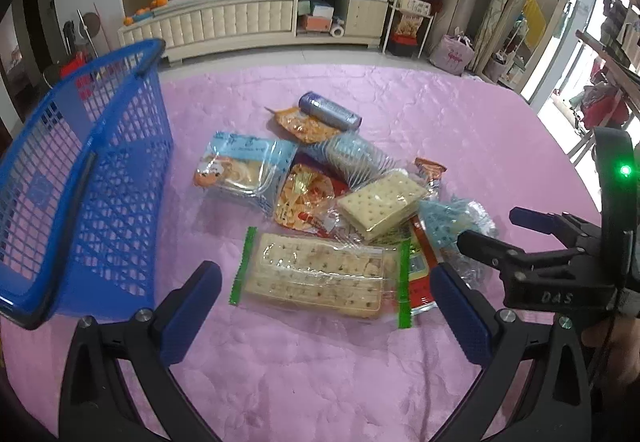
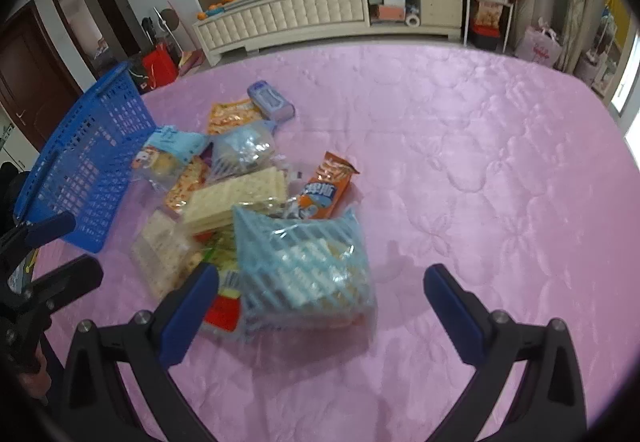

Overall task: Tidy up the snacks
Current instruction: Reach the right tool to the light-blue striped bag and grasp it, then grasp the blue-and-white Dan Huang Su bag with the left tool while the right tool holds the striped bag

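Green-edged cracker pack (image 1: 320, 276) lies between spread jaws, blue basket (image 1: 80, 178) apparently empty

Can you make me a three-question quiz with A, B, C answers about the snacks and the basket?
1. Where is the blue plastic mesh basket?
A. left of the snack pile
B. right of it
C. on top of it

2. What colour are the end seals on the clear cracker pack nearest the left gripper?
A. red
B. green
C. yellow

3. What is the right gripper doing?
A. squeezing a pack
B. shut and empty
C. open, holding nothing

Answers: 1 A, it stands at the pile's left on the pink quilted cloth. 2 B, both crimped ends are green. 3 C, its fingers stand wide apart.
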### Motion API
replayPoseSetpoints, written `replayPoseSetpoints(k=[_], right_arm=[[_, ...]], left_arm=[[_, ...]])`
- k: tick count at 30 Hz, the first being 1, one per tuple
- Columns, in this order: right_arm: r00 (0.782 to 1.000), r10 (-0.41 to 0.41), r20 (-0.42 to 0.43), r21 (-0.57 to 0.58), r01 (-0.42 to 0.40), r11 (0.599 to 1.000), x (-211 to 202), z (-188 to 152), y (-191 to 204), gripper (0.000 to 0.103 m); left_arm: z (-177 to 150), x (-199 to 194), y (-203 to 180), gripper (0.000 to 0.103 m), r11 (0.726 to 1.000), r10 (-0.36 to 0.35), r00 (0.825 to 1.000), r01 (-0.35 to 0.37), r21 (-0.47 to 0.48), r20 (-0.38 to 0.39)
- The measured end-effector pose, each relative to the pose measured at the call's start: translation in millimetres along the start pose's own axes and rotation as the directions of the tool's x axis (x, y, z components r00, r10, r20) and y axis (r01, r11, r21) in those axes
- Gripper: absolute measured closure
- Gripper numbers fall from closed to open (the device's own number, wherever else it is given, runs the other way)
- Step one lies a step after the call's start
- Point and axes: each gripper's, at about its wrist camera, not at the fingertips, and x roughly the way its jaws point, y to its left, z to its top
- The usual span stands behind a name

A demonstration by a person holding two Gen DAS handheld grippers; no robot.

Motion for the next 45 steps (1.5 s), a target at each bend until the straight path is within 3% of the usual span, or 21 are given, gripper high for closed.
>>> replayPoseSetpoints(k=[3,5,8,20,25,31,33,37,39,41,45], right_arm=[[0.999,0.027,-0.033,0.008,-0.027,1.000,12,2,-3,0.007],[0.998,0.050,-0.046,0.039,-0.048,0.998,19,1,-7,0.027],[0.998,0.055,-0.038,0.056,-0.053,0.997,18,-1,-11,0.033],[0.997,0.071,0.023,0.058,-0.072,0.996,-27,16,-12,0.035],[0.996,0.085,0.028,0.064,-0.087,0.994,-31,36,-6,0.035],[0.996,0.092,0.006,0.049,-0.092,0.995,-25,61,4,0.035],[0.996,0.092,-0.004,0.041,-0.092,0.995,-19,68,6,0.035],[0.995,0.096,-0.038,0.047,-0.095,0.994,-4,76,7,0.035],[0.993,0.106,-0.057,0.056,-0.103,0.993,2,76,7,0.035],[0.991,0.113,-0.072,0.063,-0.109,0.992,9,76,6,0.035],[0.988,0.126,-0.088,0.070,-0.120,0.990,16,76,4,0.035]], left_arm=[[2,6,3,0.000,1.000,-0.005,1.000,0.005,-0.006,-0.013],[3,8,4,0.000,1.000,-0.015,1.000,0.015,-0.010,-0.026],[5,6,3,0.000,1.000,-0.031,0.999,0.031,-0.002,-0.031],[62,-10,-4,0.000,0.994,0.002,1.000,-0.002,0.108,-0.001],[83,4,0,0.000,0.991,-0.054,0.994,0.065,0.114,-0.099],[102,22,13,0.000,0.996,-0.031,0.988,0.043,0.076,-0.154],[107,32,13,0.000,0.994,-0.027,0.981,0.046,0.095,-0.195],[116,57,12,0.000,0.985,0.072,0.964,-0.028,0.171,-0.258],[122,71,22,0.001,0.988,0.081,0.952,-0.037,0.152,-0.296],[125,80,28,0.009,0.989,0.081,0.943,-0.037,0.141,-0.321],[126,97,33,0.012,0.986,0.109,0.924,-0.054,0.158,-0.366]])
